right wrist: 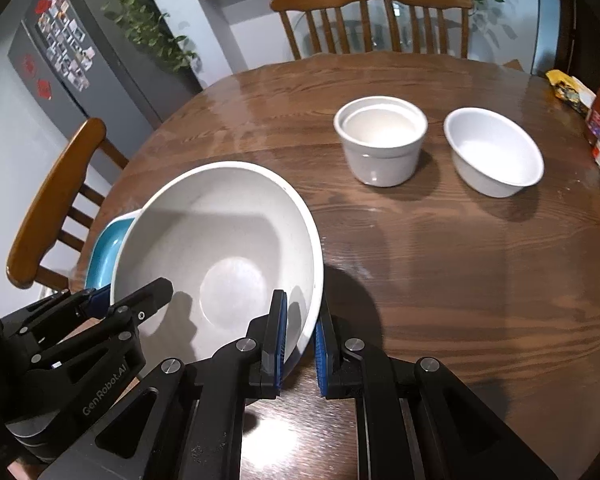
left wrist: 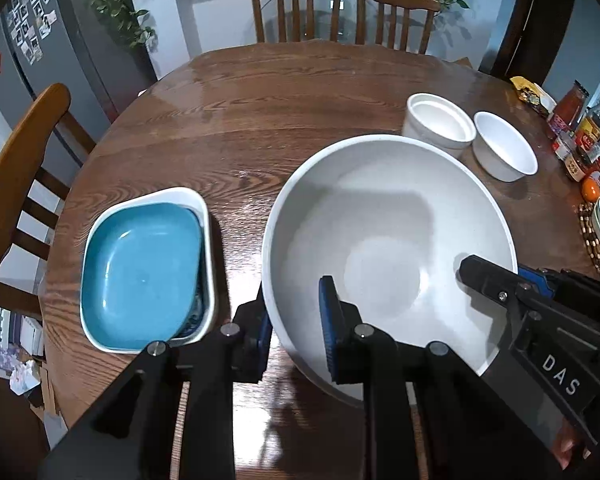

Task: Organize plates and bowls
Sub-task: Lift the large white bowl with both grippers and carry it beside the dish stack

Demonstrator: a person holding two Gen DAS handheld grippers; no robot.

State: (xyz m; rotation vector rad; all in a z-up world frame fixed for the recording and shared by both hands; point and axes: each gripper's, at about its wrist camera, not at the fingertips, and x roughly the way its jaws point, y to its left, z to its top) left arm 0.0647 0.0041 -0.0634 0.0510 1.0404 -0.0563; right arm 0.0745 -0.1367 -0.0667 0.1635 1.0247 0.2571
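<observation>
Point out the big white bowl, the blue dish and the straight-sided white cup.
big white bowl [left wrist: 384,276], left wrist view, inner floor.
blue dish [left wrist: 140,272], left wrist view, inner face.
straight-sided white cup [right wrist: 380,156], right wrist view, outer wall.

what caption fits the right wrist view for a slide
Both grippers clamp the large white bowl's rim above the wooden table.

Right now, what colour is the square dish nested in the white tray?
Blue, a teal shade; the square dish shows best in the left wrist view.
</observation>
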